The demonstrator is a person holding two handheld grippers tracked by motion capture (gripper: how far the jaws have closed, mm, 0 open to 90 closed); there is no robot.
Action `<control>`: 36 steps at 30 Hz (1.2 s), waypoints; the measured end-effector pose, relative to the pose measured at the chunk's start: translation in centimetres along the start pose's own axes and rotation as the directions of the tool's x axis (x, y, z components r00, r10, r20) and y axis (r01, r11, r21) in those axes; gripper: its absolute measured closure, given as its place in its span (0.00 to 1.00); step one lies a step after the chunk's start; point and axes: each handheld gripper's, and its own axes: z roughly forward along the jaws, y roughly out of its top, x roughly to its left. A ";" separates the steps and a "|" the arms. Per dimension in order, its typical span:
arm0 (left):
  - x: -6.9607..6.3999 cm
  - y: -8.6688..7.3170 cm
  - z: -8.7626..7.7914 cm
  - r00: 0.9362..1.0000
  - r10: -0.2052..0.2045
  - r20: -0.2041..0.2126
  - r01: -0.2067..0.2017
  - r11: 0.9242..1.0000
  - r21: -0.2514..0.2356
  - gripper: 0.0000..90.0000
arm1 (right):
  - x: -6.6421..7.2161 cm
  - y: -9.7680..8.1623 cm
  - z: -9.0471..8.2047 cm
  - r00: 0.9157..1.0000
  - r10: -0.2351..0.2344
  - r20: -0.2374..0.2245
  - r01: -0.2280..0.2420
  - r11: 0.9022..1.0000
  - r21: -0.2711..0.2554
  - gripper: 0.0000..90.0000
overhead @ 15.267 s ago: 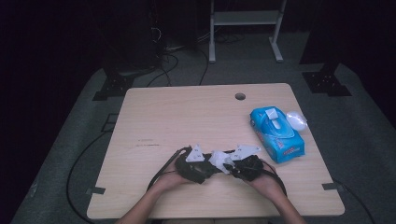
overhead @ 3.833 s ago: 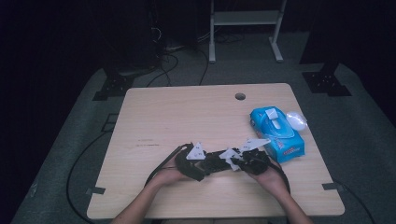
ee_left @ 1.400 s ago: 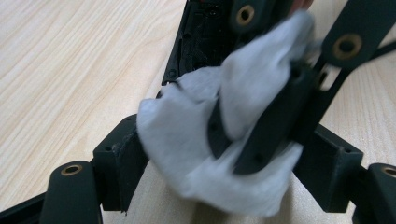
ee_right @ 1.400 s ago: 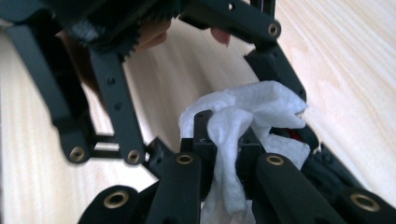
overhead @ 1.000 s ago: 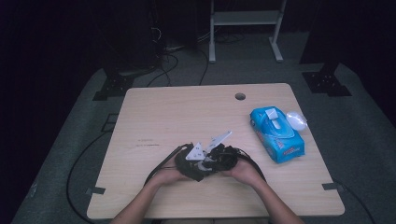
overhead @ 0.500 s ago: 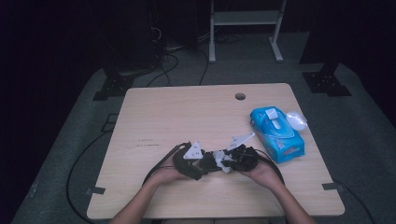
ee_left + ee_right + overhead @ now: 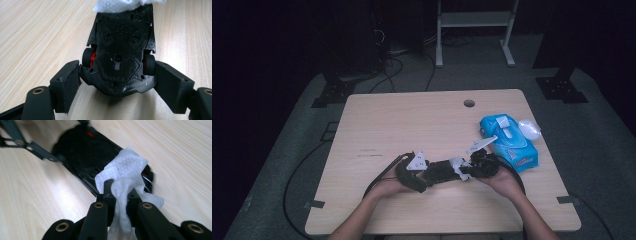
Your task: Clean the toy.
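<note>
A black toy car (image 7: 441, 171) with red wheel hubs lies belly-up near the table's front edge. My left gripper (image 7: 430, 175) is shut on it. In the left gripper view the two pads press the car (image 7: 122, 50) at its wheels. My right gripper (image 7: 467, 167) is shut on a white wipe (image 7: 458, 165) at the car's right end. The right gripper view has the wipe (image 7: 125, 170) pinched between the jaws of the right gripper (image 7: 118, 192) and draped over the car's (image 7: 82, 152) underside. The wipe's edge (image 7: 120, 5) rests on the car's far end.
A blue pack of wipes (image 7: 509, 142) lies to the right of my right hand, with a small white crumpled piece (image 7: 529, 128) behind it. A round cable hole (image 7: 469, 103) sits near the wooden table's far edge. Cables trail off the table's front left.
My right gripper has slid rightwards along the car with the wipe, away from the left gripper and towards the blue pack. The left gripper and the car have stayed put.
</note>
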 end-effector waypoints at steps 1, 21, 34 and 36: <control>0.0 0.0 0.0 1.000 -0.007 0.001 0.007 1.000 -0.006 0.27 | -0.2 0.0 -0.1 1.000 0.004 0.012 -0.004 1.000 0.007 0.92; -0.1 0.0 0.1 0.999 0.022 0.023 -0.022 1.000 0.005 0.27 | -0.9 1.1 0.6 0.987 0.046 0.156 -0.043 0.999 -0.018 0.92; 0.1 -0.1 0.2 0.999 -0.012 0.033 0.012 1.000 -0.003 0.27 | 1.3 0.1 0.0 0.998 0.040 -0.046 -0.041 0.999 -0.015 0.92; 0.1 -0.1 0.0 0.999 -0.011 0.034 0.011 1.000 -0.007 0.27 | 1.1 -0.3 0.2 0.996 0.067 -0.059 -0.068 0.997 -0.020 0.92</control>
